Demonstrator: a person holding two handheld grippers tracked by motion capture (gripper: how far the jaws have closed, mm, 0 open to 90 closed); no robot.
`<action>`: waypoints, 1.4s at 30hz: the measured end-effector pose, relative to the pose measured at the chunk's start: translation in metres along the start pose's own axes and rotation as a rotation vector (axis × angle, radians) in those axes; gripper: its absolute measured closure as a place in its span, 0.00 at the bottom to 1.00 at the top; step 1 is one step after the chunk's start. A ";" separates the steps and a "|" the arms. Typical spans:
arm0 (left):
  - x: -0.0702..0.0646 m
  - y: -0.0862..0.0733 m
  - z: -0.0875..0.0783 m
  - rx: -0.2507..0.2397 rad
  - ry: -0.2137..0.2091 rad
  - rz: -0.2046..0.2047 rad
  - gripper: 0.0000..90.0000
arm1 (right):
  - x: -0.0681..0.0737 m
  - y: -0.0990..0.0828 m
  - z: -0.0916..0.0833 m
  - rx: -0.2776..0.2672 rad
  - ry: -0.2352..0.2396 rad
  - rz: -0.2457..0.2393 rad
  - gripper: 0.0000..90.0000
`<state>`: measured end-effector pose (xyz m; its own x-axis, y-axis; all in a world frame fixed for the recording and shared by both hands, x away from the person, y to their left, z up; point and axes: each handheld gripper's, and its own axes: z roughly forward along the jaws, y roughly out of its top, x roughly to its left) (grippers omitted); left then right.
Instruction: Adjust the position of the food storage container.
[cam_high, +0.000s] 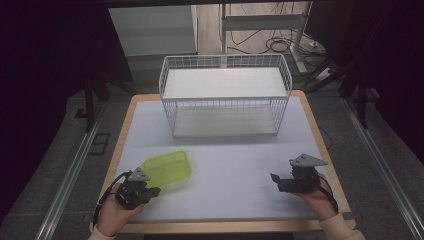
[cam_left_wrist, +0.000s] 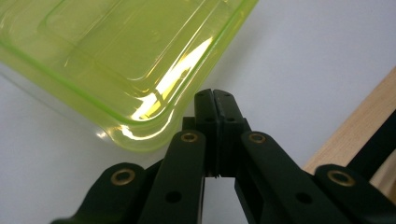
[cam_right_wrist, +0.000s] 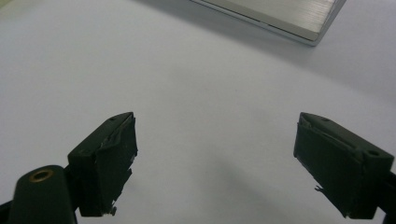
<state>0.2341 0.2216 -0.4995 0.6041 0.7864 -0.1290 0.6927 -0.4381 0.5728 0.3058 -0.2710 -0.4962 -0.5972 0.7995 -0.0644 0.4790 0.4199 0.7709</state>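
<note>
Here the left tool (cam_high: 152, 191) rests closed beside the green lid (cam_high: 168, 169); the right tool (cam_high: 274, 181) rests open.

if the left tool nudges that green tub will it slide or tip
The tub would probably slide rather than tip: it sits low and wide on the smooth mat. Its thin, see-through glossy plastic suggests it is light and may skid or spin from a push at its corner. The left tool is shut at that corner, so a push, not a grip, looks likely.
</note>
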 end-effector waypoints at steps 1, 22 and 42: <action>0.003 -0.001 -0.001 -0.004 0.005 -0.011 1.00 | 0.000 0.000 0.000 0.000 0.000 0.001 0.14; 0.028 -0.005 -0.006 -0.061 0.011 -0.094 1.00 | 0.000 0.001 -0.001 -0.001 -0.002 -0.001 0.14; 0.094 0.005 -0.027 -0.176 0.108 -0.265 1.00 | 0.001 0.001 0.001 0.004 -0.002 -0.001 0.14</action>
<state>0.2841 0.3053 -0.4873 0.3601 0.9087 -0.2110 0.7360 -0.1378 0.6628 0.3061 -0.2699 -0.4963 -0.5961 0.8001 -0.0668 0.4806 0.4223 0.7685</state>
